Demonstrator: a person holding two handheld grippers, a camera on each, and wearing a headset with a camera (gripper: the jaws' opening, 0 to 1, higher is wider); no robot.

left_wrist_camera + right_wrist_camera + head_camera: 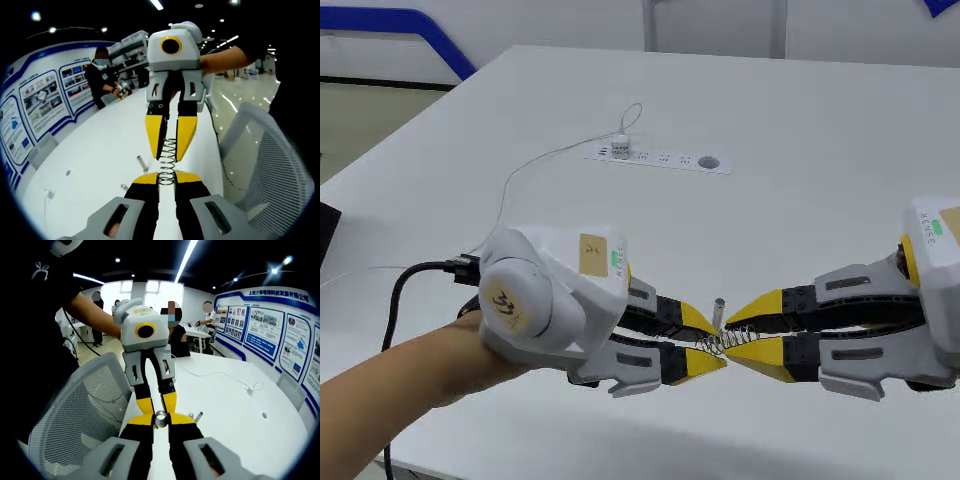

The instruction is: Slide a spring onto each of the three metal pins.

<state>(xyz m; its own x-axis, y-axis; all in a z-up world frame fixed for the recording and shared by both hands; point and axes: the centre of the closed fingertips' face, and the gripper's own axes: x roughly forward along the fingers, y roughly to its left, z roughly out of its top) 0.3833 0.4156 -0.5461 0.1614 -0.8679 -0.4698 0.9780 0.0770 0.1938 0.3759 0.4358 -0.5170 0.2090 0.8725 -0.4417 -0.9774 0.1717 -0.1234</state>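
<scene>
A small steel spring (725, 342) hangs in the air between my two grippers, which meet tip to tip just above the white table (800, 150). My left gripper (717, 343) is shut on one end of the spring (167, 167). My right gripper (732, 335) is shut on the other end, and a round metal end (160, 418) shows between its tips. I cannot tell whether a pin sits inside the coils. One metal pin (718, 310) stands upright on the table right behind the tips. Two pins (141, 162) (124, 187) show on the table in the left gripper view.
A white power strip (660, 158) with a thin white cable (540, 165) lies farther back on the table. A black cable (405, 290) trails from the left gripper. A grey mesh chair (270, 165) stands at the table's near edge. People stand in the background.
</scene>
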